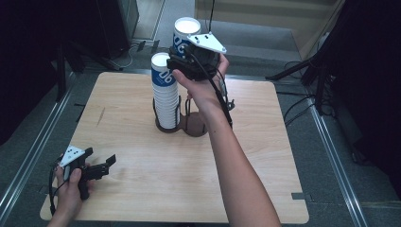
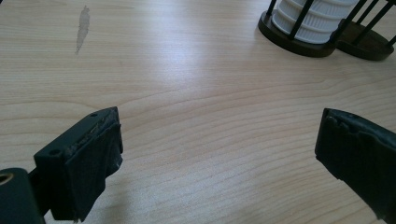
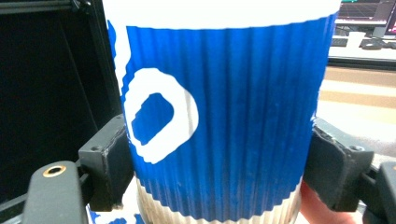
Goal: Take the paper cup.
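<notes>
Cup stack (image 1: 165, 94) in rack (image 1: 182, 124) blocks table (image 1: 142, 179) centre; near half open

One stack of paper cups (image 1: 165, 97), one separate cup (image 1: 182, 35), two round holders (image 1: 195, 127), two tongs (image 1: 101, 166), one table (image 1: 142, 189)

White figures resembling "06" are printed on the blue sleeve of the raised cup (image 1: 182, 40) and of the top cup of the stack (image 1: 164, 75).
</notes>
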